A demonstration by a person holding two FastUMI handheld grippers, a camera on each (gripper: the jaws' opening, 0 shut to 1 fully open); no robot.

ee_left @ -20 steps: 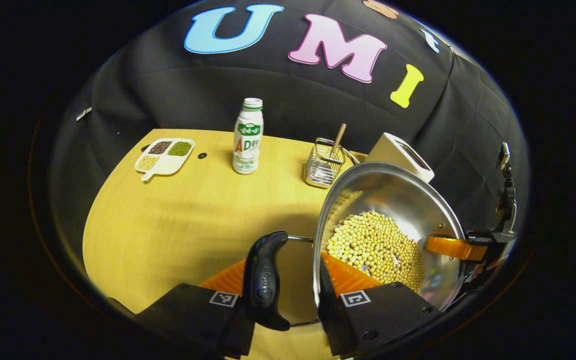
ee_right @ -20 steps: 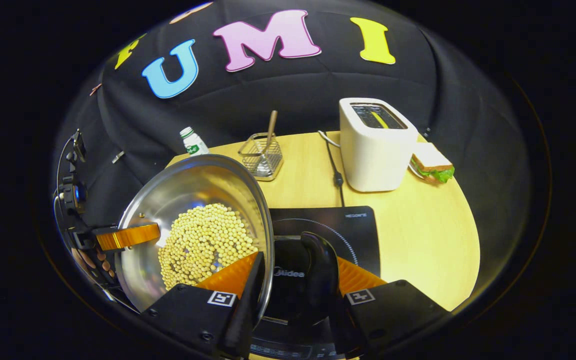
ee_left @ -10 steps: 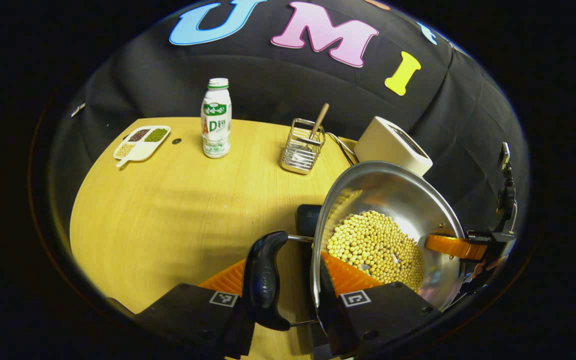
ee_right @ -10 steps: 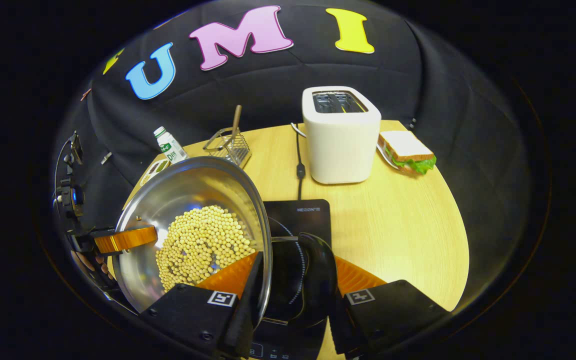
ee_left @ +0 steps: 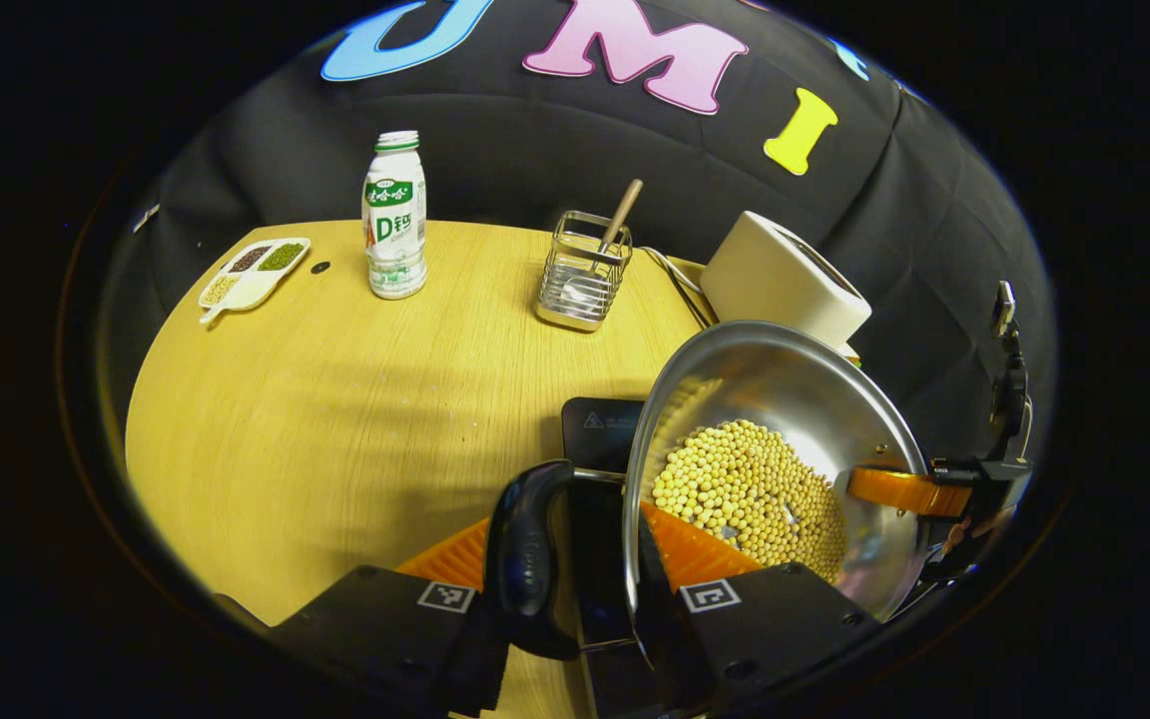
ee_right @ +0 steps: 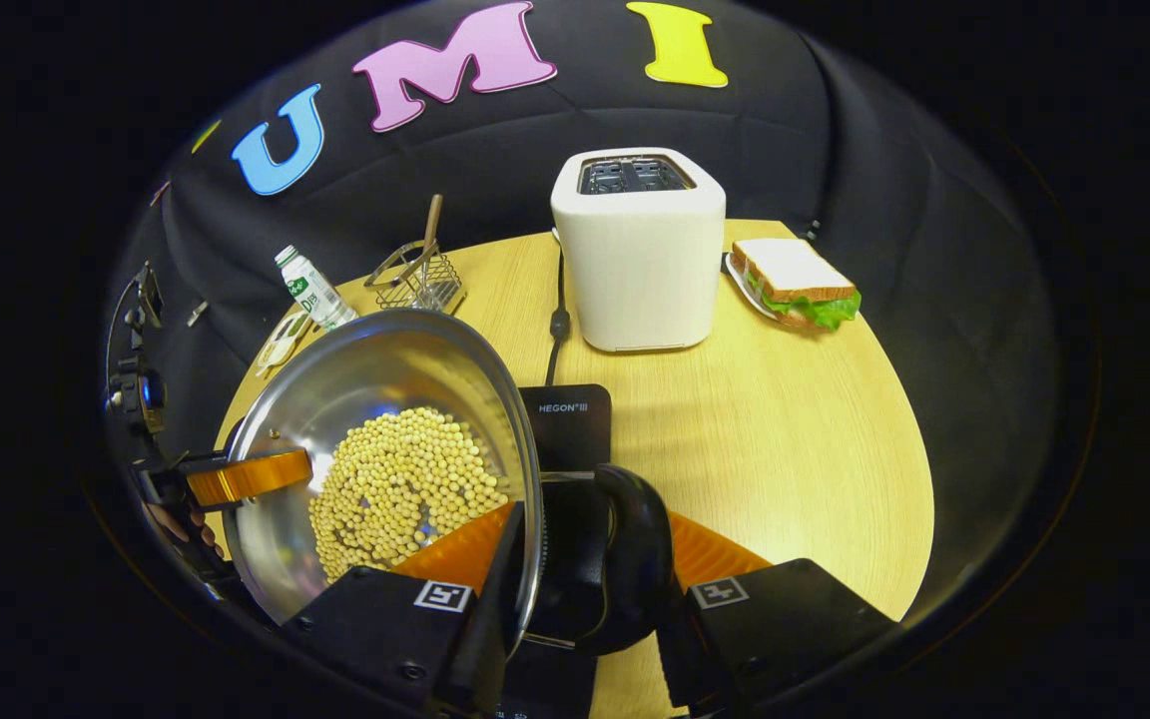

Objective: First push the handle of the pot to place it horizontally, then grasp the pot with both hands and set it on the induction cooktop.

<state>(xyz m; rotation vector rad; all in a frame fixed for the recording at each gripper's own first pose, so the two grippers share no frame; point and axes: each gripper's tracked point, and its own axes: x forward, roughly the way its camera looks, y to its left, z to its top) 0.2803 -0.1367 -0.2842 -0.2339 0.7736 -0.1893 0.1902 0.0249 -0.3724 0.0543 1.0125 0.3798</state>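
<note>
While clamped across the rim and black side handle (ee_left: 525, 559) of the pot (ee_left: 785, 399), left gripper (ee_left: 575, 599) seen in the left gripper view carrying its side aloft. Between the jaws: handle loop on the outer side, steel wall on the inner. Soybeans (ee_left: 750, 494) heaped just ahead of the inner finger. Induction cooktop (ee_left: 600, 424) dark beneath and just beyond the jaws; bottle (ee_left: 394, 215), utensil basket (ee_left: 582, 270) and toaster (ee_left: 785, 280) well ahead. Far across the pot, the right gripper (ee_left: 919, 494) pinching the opposite rim.

Right gripper view next: jaws likewise clenched on rim and the other handle (ee_right: 625, 559), beans just ahead of the inner finger, cooktop below and ahead, sandwich (ee_right: 797, 285) well beyond.

Pot probably clear of the glass, though contact underneath is hidden.

Risks, as judged: uneven lowering by the two hands tipping the pot and spilling beans; thin rim slipping in either grip under the load; off-centre landing, overhanging the cooktop edge.
</note>
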